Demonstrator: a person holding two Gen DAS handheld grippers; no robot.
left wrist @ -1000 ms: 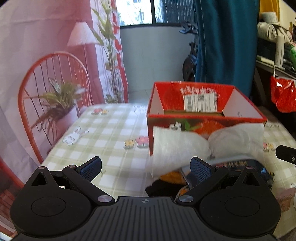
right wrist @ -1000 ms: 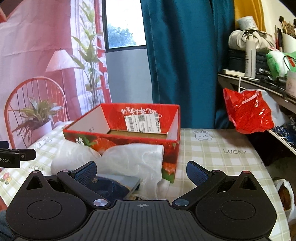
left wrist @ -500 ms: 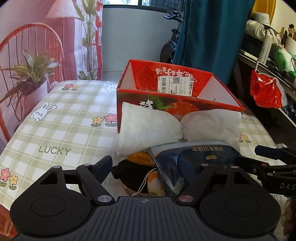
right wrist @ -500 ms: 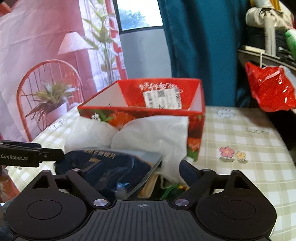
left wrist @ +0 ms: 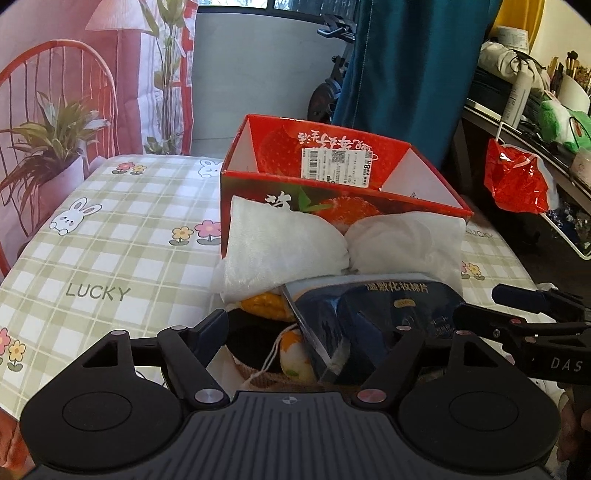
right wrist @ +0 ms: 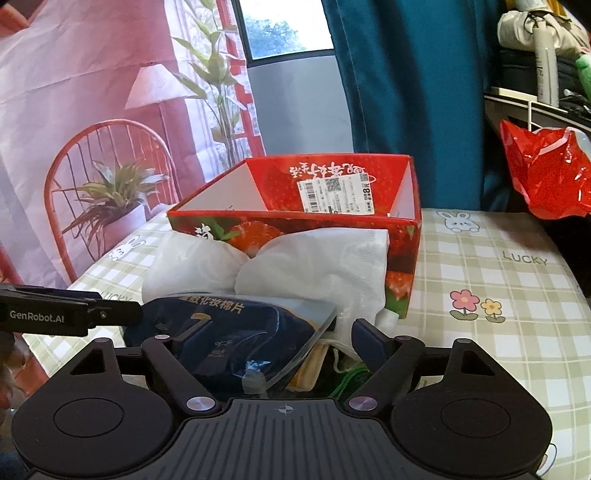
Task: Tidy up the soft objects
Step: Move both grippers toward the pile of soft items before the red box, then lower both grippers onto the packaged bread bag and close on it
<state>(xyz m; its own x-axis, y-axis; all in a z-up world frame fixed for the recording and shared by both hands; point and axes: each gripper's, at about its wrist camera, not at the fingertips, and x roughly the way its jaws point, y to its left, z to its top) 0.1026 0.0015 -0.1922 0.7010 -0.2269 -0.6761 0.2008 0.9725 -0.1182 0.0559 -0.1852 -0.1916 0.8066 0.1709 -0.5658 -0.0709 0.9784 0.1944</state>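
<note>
Tongs both spread wide: left tongs (left wrist: 310, 332) and right tongs (right wrist: 273, 336) straddle dark-blue cotton-pad packet (left wrist: 384, 314); "LUCKY" counter (left wrist: 110, 258); barcode-labelled red strawberry box (left wrist: 332, 192).

Daylight enters through the window (right wrist: 284, 29) behind the scene, which is blown out to near white in the right wrist view. The checked cloth on the bench (left wrist: 110, 258) is evenly and softly lit, with only faint shadows. The red plastic bag (right wrist: 546, 173) shows small glints of glare. Both views bow strongly at the edges with dark vignetted corners. The dark blue packet (left wrist: 373, 317), close to the lens, looks slightly soft.
</note>
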